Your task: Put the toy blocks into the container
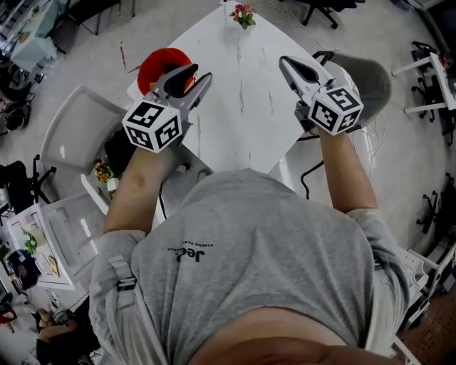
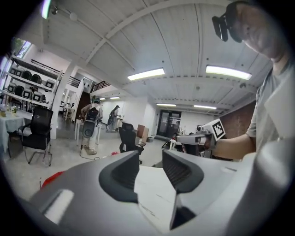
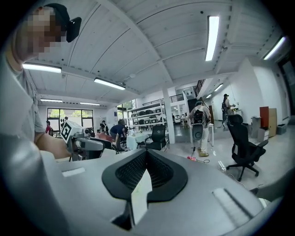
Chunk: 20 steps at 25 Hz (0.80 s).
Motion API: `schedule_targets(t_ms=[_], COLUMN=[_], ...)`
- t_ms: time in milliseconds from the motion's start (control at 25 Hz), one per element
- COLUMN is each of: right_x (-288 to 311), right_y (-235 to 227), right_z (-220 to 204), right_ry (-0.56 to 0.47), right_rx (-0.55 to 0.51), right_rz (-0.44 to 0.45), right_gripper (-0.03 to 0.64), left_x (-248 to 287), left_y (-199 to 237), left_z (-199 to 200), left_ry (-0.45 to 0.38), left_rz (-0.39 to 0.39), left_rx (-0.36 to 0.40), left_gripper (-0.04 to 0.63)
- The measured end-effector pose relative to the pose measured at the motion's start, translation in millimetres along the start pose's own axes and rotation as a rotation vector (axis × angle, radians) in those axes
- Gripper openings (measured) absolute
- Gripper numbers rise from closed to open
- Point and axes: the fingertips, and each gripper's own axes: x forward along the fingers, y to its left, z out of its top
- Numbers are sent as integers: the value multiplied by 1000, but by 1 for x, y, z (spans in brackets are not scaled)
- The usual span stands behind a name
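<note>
In the head view a red round container [image 1: 158, 63] sits at the left edge of the white table [image 1: 246, 114]. A small orange-yellow piece [image 1: 189, 80] shows at the container's near rim, partly hidden by the gripper. My left gripper [image 1: 194, 77] is held above the container's right side. Its jaws stand apart with only the table showing between them in the left gripper view [image 2: 151, 159]. My right gripper [image 1: 285, 63] hovers over the table's right part. Its jaws meet at the tips in the right gripper view [image 3: 146, 154] and hold nothing. I see no blocks on the tabletop.
A small bunch of flowers [image 1: 243, 14] stands at the table's far corner. A grey chair [image 1: 75, 132] is at the left and another [image 1: 367, 78] at the right. Office chairs, shelves and several people fill the room beyond.
</note>
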Motion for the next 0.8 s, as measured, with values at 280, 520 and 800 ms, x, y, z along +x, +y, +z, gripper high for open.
schedule_targets(t_ms=[280, 520, 800], right_x=[-60, -97, -113], right_y=[16, 26, 25], right_z=[5, -1, 1], right_ry=[-30, -30, -40], right_rx=[-11, -5, 7], right_rz=[-24, -40, -49], right_gripper=[3, 3, 3], left_x=[-31, -54, -68], left_y=[-47, -69, -78], left_z=[7, 10, 12], left_ry=[-81, -135, -145], left_rz=[13, 27, 37], left_rx=[-16, -41, -34], left_gripper=[162, 89, 58])
